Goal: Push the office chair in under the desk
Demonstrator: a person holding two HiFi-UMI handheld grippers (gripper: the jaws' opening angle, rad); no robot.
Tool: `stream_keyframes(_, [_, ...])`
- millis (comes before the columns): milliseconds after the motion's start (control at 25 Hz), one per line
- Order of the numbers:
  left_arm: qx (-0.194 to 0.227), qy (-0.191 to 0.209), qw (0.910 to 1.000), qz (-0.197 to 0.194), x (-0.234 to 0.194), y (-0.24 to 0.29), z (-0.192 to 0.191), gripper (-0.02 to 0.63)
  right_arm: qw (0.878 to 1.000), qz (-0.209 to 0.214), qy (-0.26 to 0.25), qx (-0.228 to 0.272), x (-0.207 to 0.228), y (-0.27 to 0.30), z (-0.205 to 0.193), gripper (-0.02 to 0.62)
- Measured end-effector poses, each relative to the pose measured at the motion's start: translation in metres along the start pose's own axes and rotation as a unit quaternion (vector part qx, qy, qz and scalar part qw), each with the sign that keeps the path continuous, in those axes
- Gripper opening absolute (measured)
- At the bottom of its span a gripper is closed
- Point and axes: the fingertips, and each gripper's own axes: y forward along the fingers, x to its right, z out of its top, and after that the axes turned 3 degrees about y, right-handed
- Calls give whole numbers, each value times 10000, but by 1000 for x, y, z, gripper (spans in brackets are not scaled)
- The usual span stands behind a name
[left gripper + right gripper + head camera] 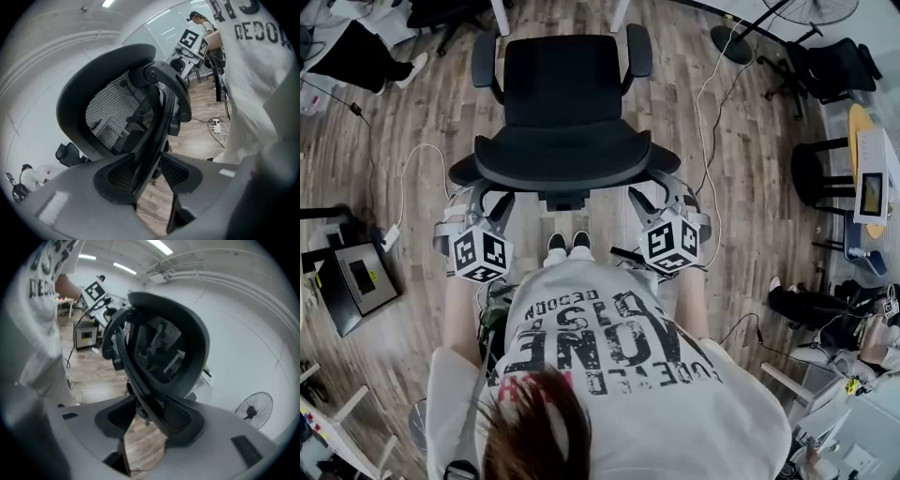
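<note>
The black office chair (563, 94) stands right in front of me on the wood floor, its seat pointing away and its mesh backrest (562, 157) nearest to me. My left gripper (487, 199) is at the backrest's lower left edge and my right gripper (659, 195) at its lower right edge. In the left gripper view the backrest (117, 112) fills the frame, and its black frame runs down between the parted jaws of the left gripper (147, 173). In the right gripper view the right gripper (150, 420) likewise straddles the rim of the backrest (164, 352). Neither gripper's pads press on it.
Two white legs (501, 15) stand beyond the chair. White cables and a power strip (391, 237) lie on the floor at the left, beside a black box (358, 277). At the right are a fan base (731, 43), another black chair (834, 62) and a stool (818, 174).
</note>
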Motion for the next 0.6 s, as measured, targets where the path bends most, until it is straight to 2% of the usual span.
stream_keyframes(160, [204, -166, 9996, -111, 11, 13, -8, 181, 9976, -2, -550, -419, -5, 16, -11, 172])
stream_keyframes(320, [367, -271, 9987, -244, 10, 14, -5, 183, 9986, 104, -451, -261, -3, 15, -13, 173])
stream_keyframes(600, [371, -352, 9982, -320, 4, 18, -8, 184, 9992, 182, -356, -89, -1, 18, -10, 173])
